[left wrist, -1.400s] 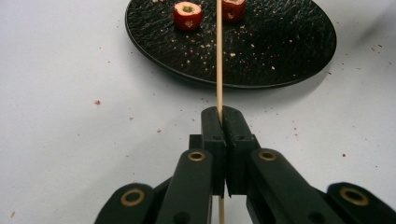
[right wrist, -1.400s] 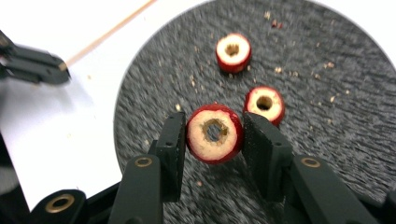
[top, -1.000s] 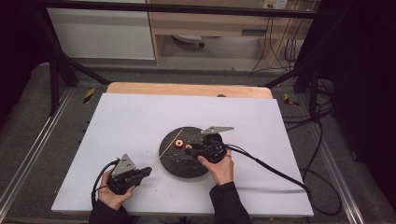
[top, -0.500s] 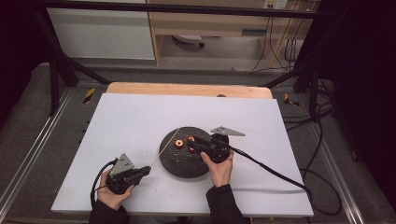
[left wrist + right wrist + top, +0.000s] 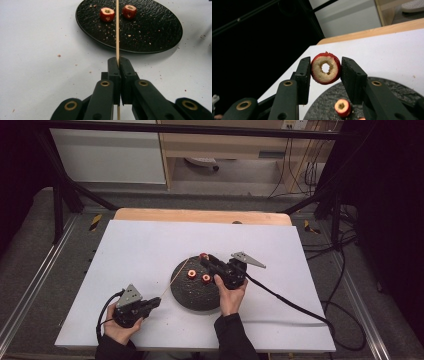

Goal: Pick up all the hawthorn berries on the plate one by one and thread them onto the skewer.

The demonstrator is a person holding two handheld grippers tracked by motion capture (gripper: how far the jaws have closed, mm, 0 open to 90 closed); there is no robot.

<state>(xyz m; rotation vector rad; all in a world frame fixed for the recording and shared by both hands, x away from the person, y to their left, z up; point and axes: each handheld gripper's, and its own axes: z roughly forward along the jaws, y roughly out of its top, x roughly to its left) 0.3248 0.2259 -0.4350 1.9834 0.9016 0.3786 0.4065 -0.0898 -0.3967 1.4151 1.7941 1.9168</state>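
Overhead light bright on white table (image 5: 150, 250), surroundings dark; high view soft, perhaps slightly blurred; close views sharper.

There are no words, numbers or brand names to read in any of the pictures. The only signs are the yellow and black stripe marks (image 5: 94, 222) on the floor by the table's (image 5: 150, 245) far corners, one on the left and one on the right (image 5: 310, 227). They are warning stripes and have no letters on them.
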